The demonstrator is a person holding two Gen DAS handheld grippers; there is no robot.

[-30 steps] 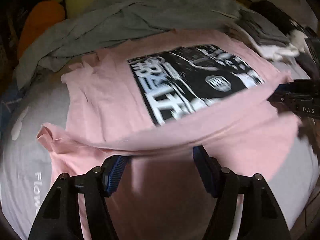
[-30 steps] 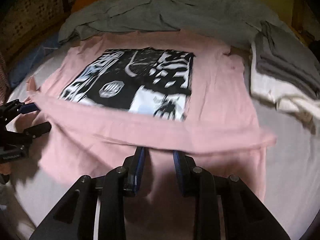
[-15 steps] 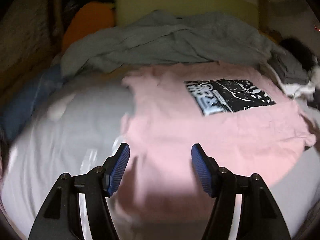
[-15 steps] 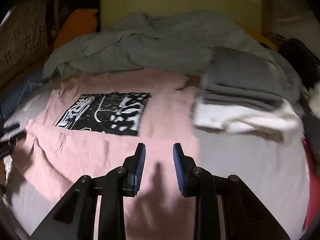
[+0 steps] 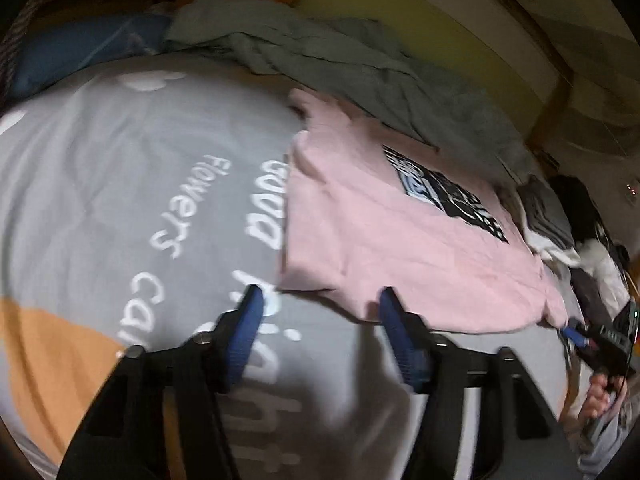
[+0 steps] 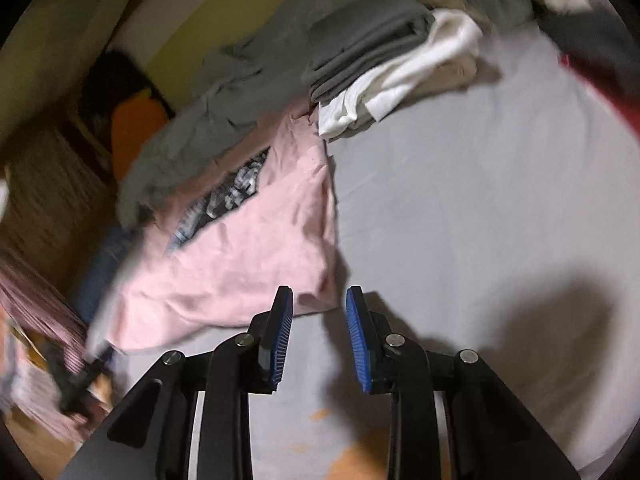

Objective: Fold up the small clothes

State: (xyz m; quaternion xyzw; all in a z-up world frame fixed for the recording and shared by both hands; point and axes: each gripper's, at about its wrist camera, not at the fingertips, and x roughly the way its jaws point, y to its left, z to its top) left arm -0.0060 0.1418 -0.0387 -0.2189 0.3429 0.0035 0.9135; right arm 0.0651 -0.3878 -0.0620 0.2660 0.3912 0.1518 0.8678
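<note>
One pink shirt (image 5: 400,248) lies folded; two grippers hang empty.

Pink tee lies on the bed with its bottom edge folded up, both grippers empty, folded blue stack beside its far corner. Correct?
The stack is grey and white, not blue, as the right wrist view shows. The rest holds: pink tee folded up on the bed, left gripper and right gripper empty.

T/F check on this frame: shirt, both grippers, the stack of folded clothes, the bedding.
1. The pink shirt lies partly folded on the bed cover. True.
2. The left gripper clamps the shirt. False: its jaws stand apart with no cloth between them.
3. The right gripper is empty. True.
4. The folded clothes sit on top of the shirt. False: they lie beside it.
5. The bed cover is plain. False: it carries white lettering.
</note>
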